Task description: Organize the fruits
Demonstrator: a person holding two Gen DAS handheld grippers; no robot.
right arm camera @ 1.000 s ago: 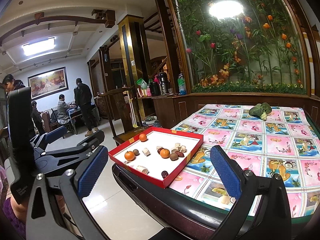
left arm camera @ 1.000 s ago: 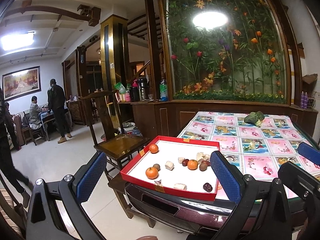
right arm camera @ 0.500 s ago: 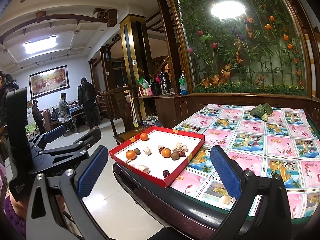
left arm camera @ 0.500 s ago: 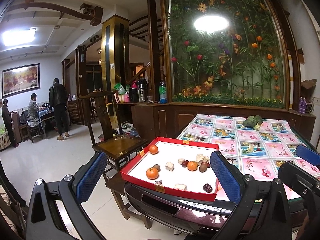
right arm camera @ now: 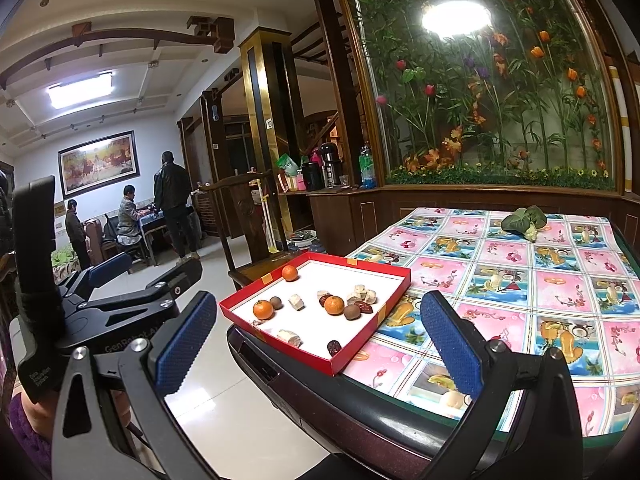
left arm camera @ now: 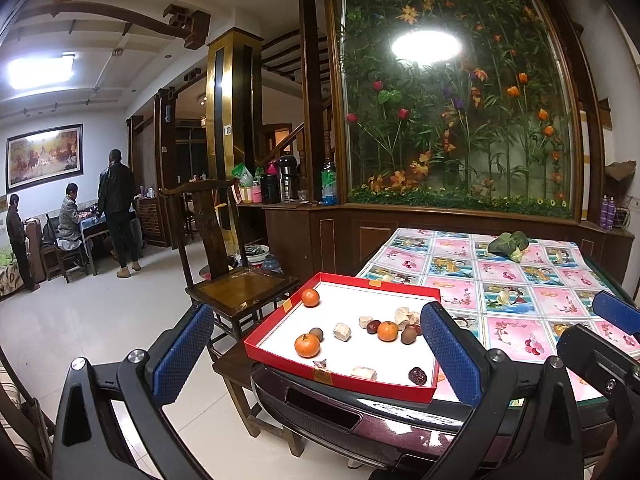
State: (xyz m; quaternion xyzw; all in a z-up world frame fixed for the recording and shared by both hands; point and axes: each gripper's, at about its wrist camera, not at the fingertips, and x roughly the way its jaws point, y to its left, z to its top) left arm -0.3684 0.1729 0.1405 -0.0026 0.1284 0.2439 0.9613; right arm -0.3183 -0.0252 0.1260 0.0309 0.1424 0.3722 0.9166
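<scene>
A red tray with a white floor [left arm camera: 400, 292] [right arm camera: 372, 272] sits at the near left corner of the table. In it lie three small oranges [left arm camera: 307, 345] [right arm camera: 334, 305], brown round fruits [left arm camera: 408, 336], dark red dates [left arm camera: 418, 375] and pale beige chunks [left arm camera: 342, 331]. My left gripper [left arm camera: 316, 354] is open and held in front of the tray, off the table's edge, with nothing between its blue pads [left arm camera: 450, 354]. My right gripper [right arm camera: 316, 348] is open too, empty, to the right of the left one. The left gripper's body [right arm camera: 120, 304] shows in the right wrist view.
The table wears a pink patterned cloth [right arm camera: 520, 280] with a green vegetable [right arm camera: 524, 220] at its far end. A dark wooden chair [left arm camera: 236, 280] stands left of the table over a low stool. A flower-filled glass panel [left arm camera: 460, 100] backs the table. Three persons [left arm camera: 116, 216] are far left.
Both cameras have tilted a little, so the tray sits slightly differently in view. The persons in the far room shifted. Both grippers stay open.
</scene>
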